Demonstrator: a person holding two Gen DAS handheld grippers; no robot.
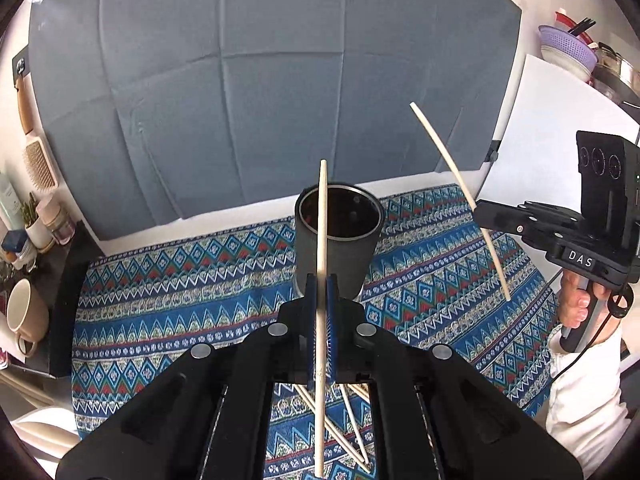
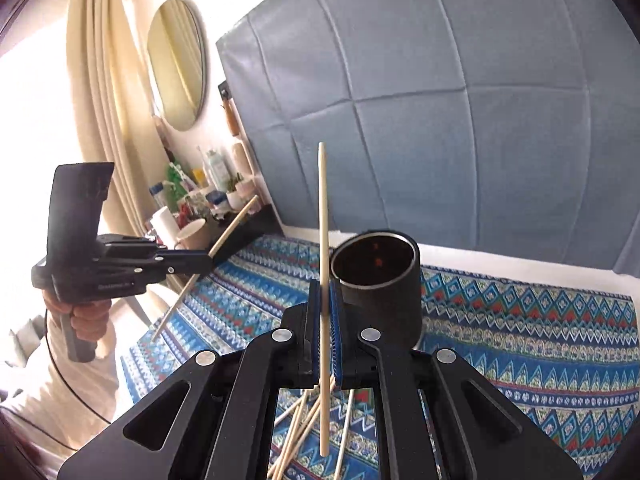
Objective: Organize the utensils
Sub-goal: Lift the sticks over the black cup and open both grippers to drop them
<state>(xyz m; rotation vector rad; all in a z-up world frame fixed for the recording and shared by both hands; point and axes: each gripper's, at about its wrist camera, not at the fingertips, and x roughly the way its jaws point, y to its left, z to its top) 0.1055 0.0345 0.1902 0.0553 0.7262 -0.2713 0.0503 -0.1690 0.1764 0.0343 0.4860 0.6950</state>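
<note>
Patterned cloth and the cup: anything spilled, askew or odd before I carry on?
Only the loose chopsticks look untidy: they lie crisscrossed in a heap on the patterned cloth, none visible in the dark cup, which stands upright. The left gripper and right gripper each pinch one stick. Nothing looks spilled or broken.

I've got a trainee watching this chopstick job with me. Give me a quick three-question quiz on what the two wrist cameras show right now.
1. True or false: each gripper is shut on a single chopstick.
2. Where are the remaining chopsticks? A) in the cup B) loose on the patterned cloth C) on the floor
3. Fill in: the dark cup stands ____ on the cloth.

Key
1. True: the left gripper pinches a chopstick, and the right gripper pinches another chopstick.
2. B: the loose chopsticks lie on the patterned cloth.
3. Upright: the dark cup has its mouth up.
</note>
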